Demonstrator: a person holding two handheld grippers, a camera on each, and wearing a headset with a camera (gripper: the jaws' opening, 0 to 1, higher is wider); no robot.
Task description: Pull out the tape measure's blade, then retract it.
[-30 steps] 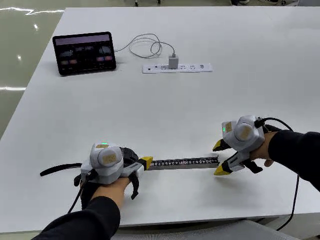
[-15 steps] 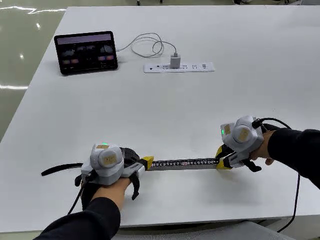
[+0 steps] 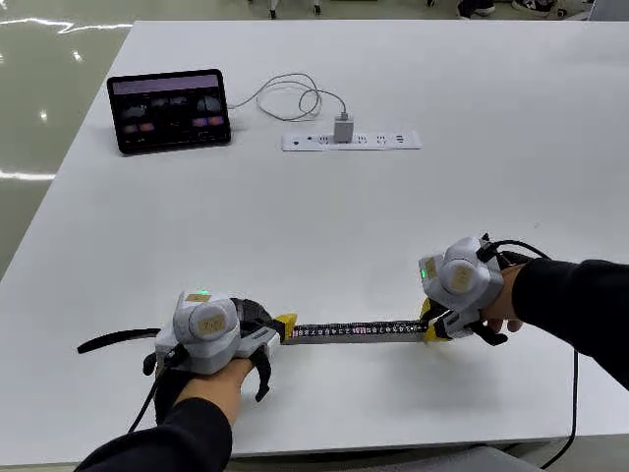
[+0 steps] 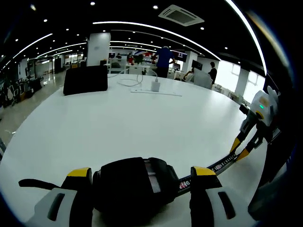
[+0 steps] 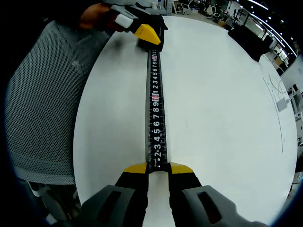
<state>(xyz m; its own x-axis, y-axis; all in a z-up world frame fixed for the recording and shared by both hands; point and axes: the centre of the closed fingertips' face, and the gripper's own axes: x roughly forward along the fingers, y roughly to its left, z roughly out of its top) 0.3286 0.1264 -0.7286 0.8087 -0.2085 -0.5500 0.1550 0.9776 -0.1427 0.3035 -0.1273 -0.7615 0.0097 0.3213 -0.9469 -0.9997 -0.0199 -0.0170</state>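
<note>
A black tape measure case (image 4: 131, 183) lies on the white table (image 3: 324, 226), clamped between the yellow-tipped jaws of my left gripper (image 4: 139, 174). In the head view this left gripper (image 3: 267, 329) is at the front left. The black blade (image 3: 356, 330) with white numbers runs flat along the table to the right. My right gripper (image 5: 158, 166) is shut on the blade's free end; in the head view the right gripper (image 3: 431, 329) sits at the front right. The blade (image 5: 156, 109) stretches straight away from it to the case (image 5: 154, 35).
A black tablet (image 3: 169, 108) stands at the back left. A white power strip (image 3: 351, 141) with a plugged charger and coiled cable (image 3: 287, 93) lies behind the middle. A black strap (image 3: 116, 337) trails left of the left gripper. The table's front edge is close below both hands.
My right gripper went from open around the blade's end to shut on it. The left gripper stays clamped on the case. The head camera has tilted slightly.
</note>
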